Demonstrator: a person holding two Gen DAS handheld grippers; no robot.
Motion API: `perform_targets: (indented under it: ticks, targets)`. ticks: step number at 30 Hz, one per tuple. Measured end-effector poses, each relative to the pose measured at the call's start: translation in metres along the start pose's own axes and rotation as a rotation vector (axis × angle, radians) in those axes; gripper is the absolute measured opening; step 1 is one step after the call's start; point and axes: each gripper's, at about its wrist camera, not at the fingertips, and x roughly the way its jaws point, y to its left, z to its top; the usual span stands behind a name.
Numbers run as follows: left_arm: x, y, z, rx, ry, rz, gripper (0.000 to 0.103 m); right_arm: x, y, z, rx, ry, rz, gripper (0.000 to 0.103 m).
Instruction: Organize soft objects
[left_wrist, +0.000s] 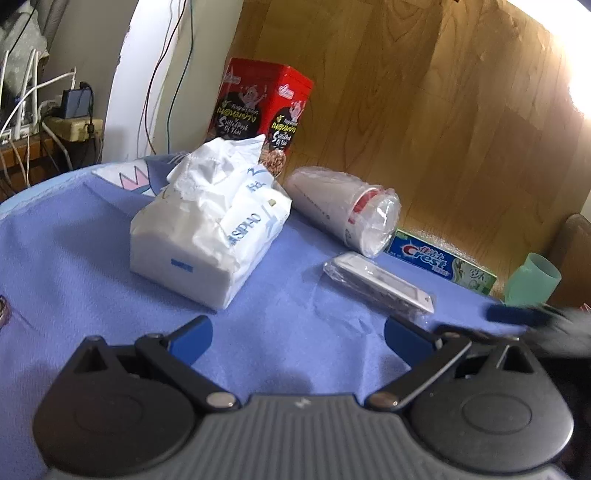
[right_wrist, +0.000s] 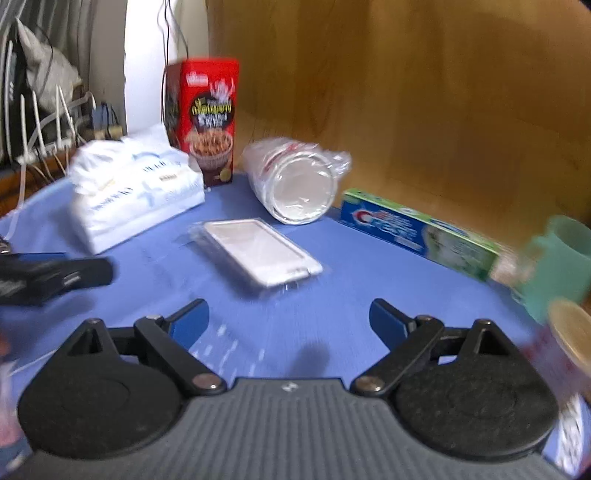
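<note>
In the left wrist view, the left hand-held gripper (left_wrist: 297, 334) is seen with its jaws spread and nothing between them, above the blue cloth of the desk (left_wrist: 74, 258). The tissue pack (left_wrist: 210, 229) lies just ahead, slightly left; behind it stands a red snack box (left_wrist: 258, 110), and to the right lie a sleeve of paper cups (left_wrist: 343, 210), a wrapped flat packet (left_wrist: 376, 284) and a toothpaste box (left_wrist: 439, 258).

In the right wrist view, which is blurred, the right hand-held gripper (right_wrist: 290, 323) is likewise spread wide and empty. The wrapped flat packet (right_wrist: 262, 251) lies directly ahead, the tissue pack (right_wrist: 136, 188) further left.

The step in hand is judged to be an approach, with no soft object yet gripped. The next move would call for the jaws to be lowered around a chosen item and closed gently, so that the packaging is not crushed.
</note>
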Motion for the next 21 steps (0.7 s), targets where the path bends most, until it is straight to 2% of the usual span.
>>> perform_targets:
  ticks: [5, 8, 9, 10, 13, 16, 21]
  targets:
    - [0.000, -0.003, -0.001, 0.014, -0.010, 0.002, 0.103, 0.051, 0.002, 0.022, -0.006, 0.065, 0.096, 0.097]
    - [0.001, -0.002, 0.000, 0.002, -0.004, 0.001, 0.103, 0.070, 0.008, 0.028, -0.046, 0.098, 0.089, 0.098]
    - [0.001, -0.002, -0.001, 0.000, -0.005, 0.001, 0.103, 0.070, 0.005, 0.030, -0.027, 0.109, 0.101, 0.095]
    - [0.000, -0.002, -0.001, 0.000, -0.006, 0.001, 0.103, 0.070, 0.002, 0.031, -0.006, 0.117, 0.109, 0.084]
    - [0.001, -0.002, -0.001, 0.000, -0.005, 0.001, 0.103, 0.058, 0.002, 0.027, 0.004, 0.102, 0.085, 0.065]
    - [0.001, -0.001, -0.001, -0.004, -0.005, -0.003, 0.103, 0.044, 0.001, 0.018, 0.018, 0.091, 0.058, 0.062]
    - [-0.001, -0.001, -0.001, -0.006, -0.012, -0.010, 0.103, -0.007, -0.003, -0.012, 0.080, 0.064, 0.020, 0.061]
